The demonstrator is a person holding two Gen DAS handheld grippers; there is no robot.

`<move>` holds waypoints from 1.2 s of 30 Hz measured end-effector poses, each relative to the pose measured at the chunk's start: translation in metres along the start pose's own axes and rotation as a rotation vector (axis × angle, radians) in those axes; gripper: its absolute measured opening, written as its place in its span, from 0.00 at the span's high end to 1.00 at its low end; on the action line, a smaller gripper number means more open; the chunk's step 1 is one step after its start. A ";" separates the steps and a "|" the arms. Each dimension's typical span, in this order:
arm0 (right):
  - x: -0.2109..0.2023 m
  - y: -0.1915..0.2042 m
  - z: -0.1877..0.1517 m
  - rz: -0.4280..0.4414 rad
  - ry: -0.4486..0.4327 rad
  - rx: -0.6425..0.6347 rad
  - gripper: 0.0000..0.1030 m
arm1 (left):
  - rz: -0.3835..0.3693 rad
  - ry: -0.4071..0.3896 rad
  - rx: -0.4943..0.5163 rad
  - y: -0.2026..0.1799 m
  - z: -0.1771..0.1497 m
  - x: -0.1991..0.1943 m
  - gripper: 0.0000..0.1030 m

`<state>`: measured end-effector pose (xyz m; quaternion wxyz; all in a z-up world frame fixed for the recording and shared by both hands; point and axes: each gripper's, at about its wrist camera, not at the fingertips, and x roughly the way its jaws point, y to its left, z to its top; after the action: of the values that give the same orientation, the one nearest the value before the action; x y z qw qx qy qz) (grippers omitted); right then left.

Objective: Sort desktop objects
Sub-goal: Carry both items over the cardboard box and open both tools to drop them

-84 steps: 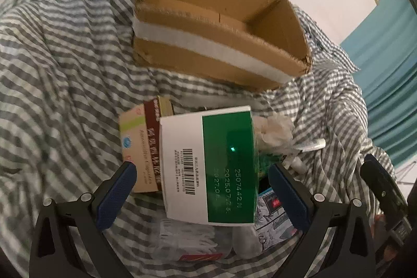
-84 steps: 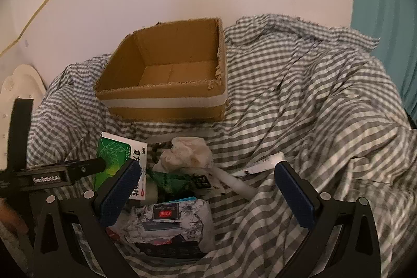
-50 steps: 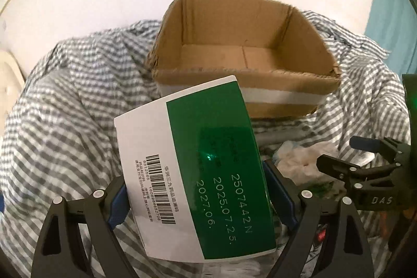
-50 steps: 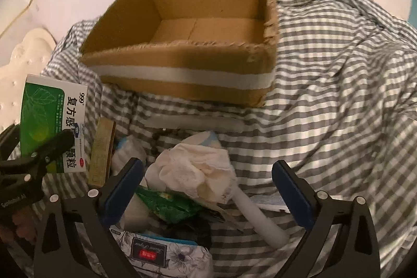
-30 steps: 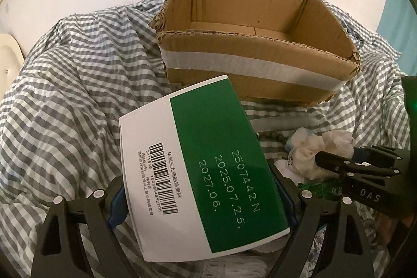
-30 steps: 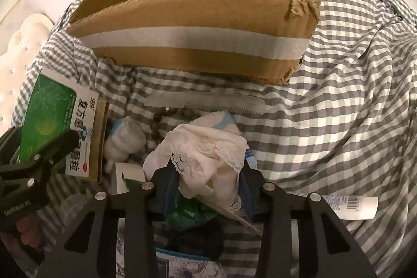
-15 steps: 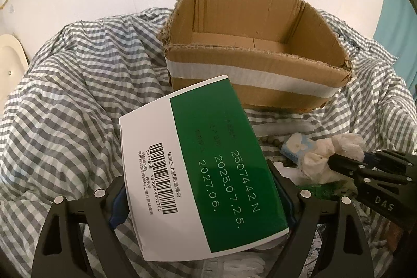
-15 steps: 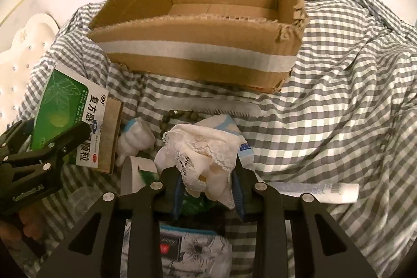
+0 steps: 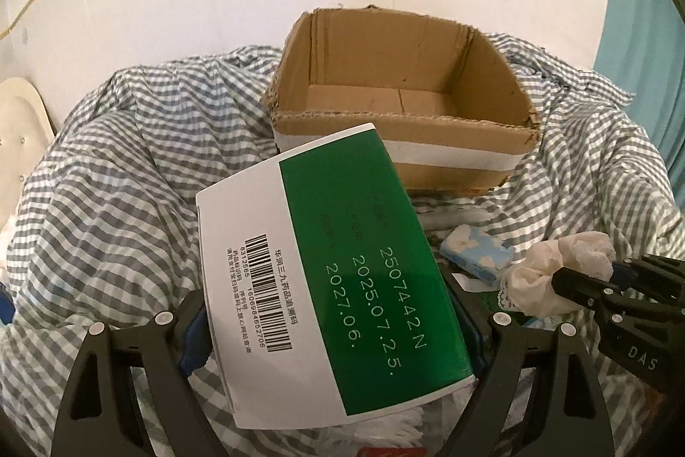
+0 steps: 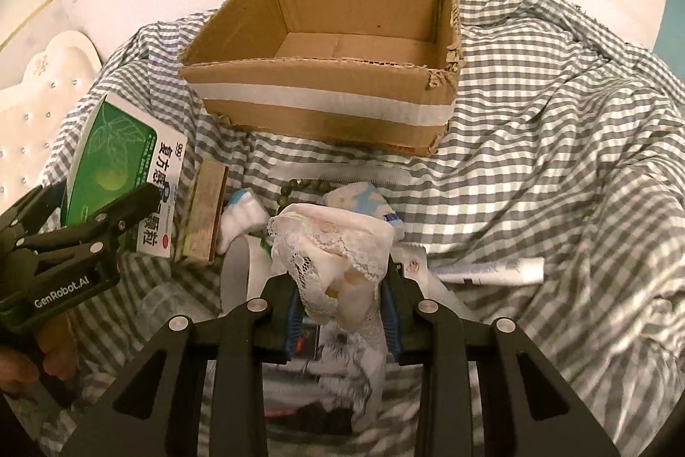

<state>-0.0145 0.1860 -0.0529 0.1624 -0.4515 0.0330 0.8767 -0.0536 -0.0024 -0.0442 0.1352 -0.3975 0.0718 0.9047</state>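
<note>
Two tools are loaded at once: the left tool [image 9: 334,324] is clamped on a green-and-white medicine box [image 9: 329,268], held up off the pile and tilted, while the right tool [image 10: 342,311] is closed on a crumpled lace-trimmed cloth [image 10: 338,243], also lifted clear. Both loads sit short of the open cardboard box [image 10: 338,41], which looks empty as far as its floor shows. Risk 1: the medicine box is pinched near its lower end only, so a quick swing could make it pivot or slip out. Risk 2: the cloth is soft and bunched; loose folds hang below the pads and could snag the clutter beneath or pull free. Risk 3: the tools are near each other, so moving both to the box together could cause a clash, or a load could catch its torn near rim. Hidden: the left tool's pads are almost wholly behind the medicine box; the pile under both tools is largely covered. A light-blue tissue pack [image 9: 477,258], a white tube [image 10: 492,268] and a brown carton [image 10: 203,204] lie on the checked sheet [image 10: 556,157]; smaller items are unclear.
</note>
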 end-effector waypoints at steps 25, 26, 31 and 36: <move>-0.111 0.033 0.042 -0.014 -0.207 -0.120 0.71 | -0.098 -0.144 0.066 0.006 0.068 -0.082 0.13; -0.114 0.034 0.047 -0.013 -0.217 -0.123 0.71 | -0.103 -0.142 0.060 0.006 0.073 -0.081 0.13; -0.122 0.033 0.069 -0.009 -0.248 -0.131 0.71 | -0.107 -0.144 0.051 0.008 0.091 -0.074 0.13; -0.112 0.023 0.093 0.003 -0.257 -0.119 0.71 | -0.114 -0.143 0.052 0.008 0.113 -0.060 0.13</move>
<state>-0.0343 0.1552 0.0900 0.1370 -0.3442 -0.0398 0.9280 -0.0965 0.0055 0.0762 0.2016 -0.3315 0.0629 0.9195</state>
